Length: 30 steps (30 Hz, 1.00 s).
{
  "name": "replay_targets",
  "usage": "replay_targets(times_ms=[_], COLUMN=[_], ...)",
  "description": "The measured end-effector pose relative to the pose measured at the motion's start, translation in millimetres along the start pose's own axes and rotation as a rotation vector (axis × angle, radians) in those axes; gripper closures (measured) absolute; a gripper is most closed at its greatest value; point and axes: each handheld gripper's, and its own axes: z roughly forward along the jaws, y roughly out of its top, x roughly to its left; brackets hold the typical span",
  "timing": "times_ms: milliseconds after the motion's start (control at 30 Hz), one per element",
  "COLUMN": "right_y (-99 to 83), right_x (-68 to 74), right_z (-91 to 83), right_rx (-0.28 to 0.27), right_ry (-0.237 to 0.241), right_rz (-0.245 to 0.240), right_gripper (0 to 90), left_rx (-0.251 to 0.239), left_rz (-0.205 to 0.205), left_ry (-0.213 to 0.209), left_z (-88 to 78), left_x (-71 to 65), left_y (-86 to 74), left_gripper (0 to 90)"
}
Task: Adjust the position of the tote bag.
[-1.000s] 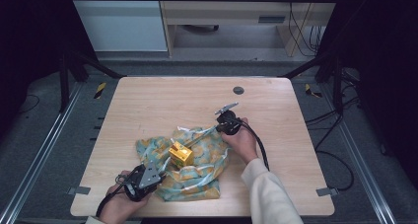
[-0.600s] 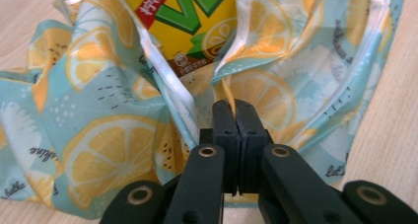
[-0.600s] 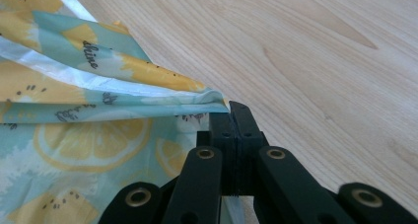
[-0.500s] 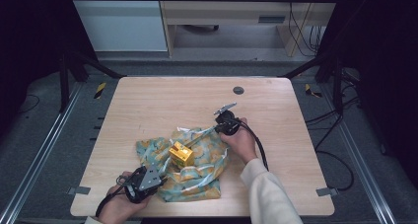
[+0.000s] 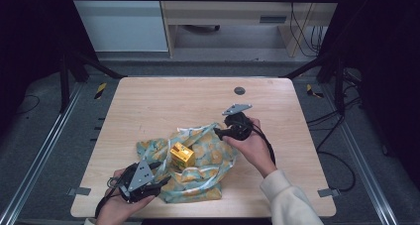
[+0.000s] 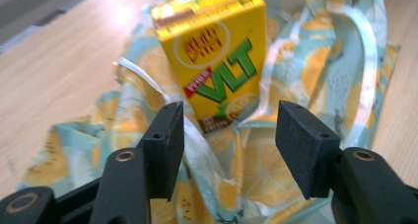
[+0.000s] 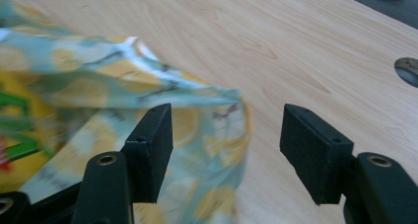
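A teal cloth with a lemon print (image 5: 203,158) lies crumpled on the wooden table (image 5: 163,101). On it stands a yellow drink carton (image 5: 181,155). My left gripper (image 5: 159,175) sits at the cloth's near left corner. Its jaws have just been opening and stand apart (image 6: 229,135). Cloth (image 6: 325,71) lies below the gap and the carton (image 6: 217,56) stands beyond it. My right gripper (image 5: 220,132) hovers at the cloth's far right corner. Its jaws have also just been opening (image 7: 226,145), and the cloth's edge (image 7: 98,86) hangs loose by the left pad, unpinched.
A round metal grommet (image 5: 239,90) is set in the table's far side, also seen as the grommet (image 7: 408,68) beyond my right gripper. Bare wood surrounds the cloth. Dark frame posts and cables stand off the table's edges.
Both grippers have gone from shut to open and let go of the cloth's corners. The right hand has risen a little off the cloth. The left hand has stayed put.
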Motion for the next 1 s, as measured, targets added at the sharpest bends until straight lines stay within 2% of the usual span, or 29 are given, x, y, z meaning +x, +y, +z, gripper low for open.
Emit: replay_targets(times_ms=[100,167,233,333,400,467,667,833,1000], right_y=[-7.5,-14.7,-22.9,-37.4,-50.2,-63.4,-91.3,-101.5,-106.0], right_x=[13.2,22.5,30.5,41.6,45.3,44.6,36.2,33.4,32.6], right_z=[-13.1,-21.2,-27.5,-30.5,-28.6,-26.2,-22.3,-16.9,-16.9], right_rx=[-0.011,-0.017,-0.004,0.012,0.048,0.075,0.104,0.141,0.149], right_ry=[0.027,0.047,0.061,0.083,0.082,0.088,0.103,0.098,0.094], right_rz=[-0.018,-0.032,-0.055,-0.085,-0.101,-0.100,-0.055,-0.065,-0.066], right_gripper=[37.4,37.3,37.1,37.2,37.2,37.5,40.9,42.4,42.7], left_rx=[0.003,0.028,0.047,0.116,0.156,0.177,0.244,0.288,0.301], left_rz=[-0.040,-0.032,-0.029,-0.028,-0.047,-0.051,-0.060,-0.050,-0.049], left_ry=[0.039,0.093,0.114,0.151,0.153,0.149,0.154,0.169,0.172], left_z=[2.3,9.0,17.7,32.7,41.4,47.5,59.7,62.6,61.1], left_x=[6.2,11.1,16.7,26.5,33.5,38.7,49.2,51.6,51.8], left_y=[2.5,4.6,6.7,5.1,-0.1,-5.7,-16.6,-21.3,-22.7], left_gripper=[44.7,44.0,43.7,43.6,44.4,50.7,56.8,57.3,55.5])
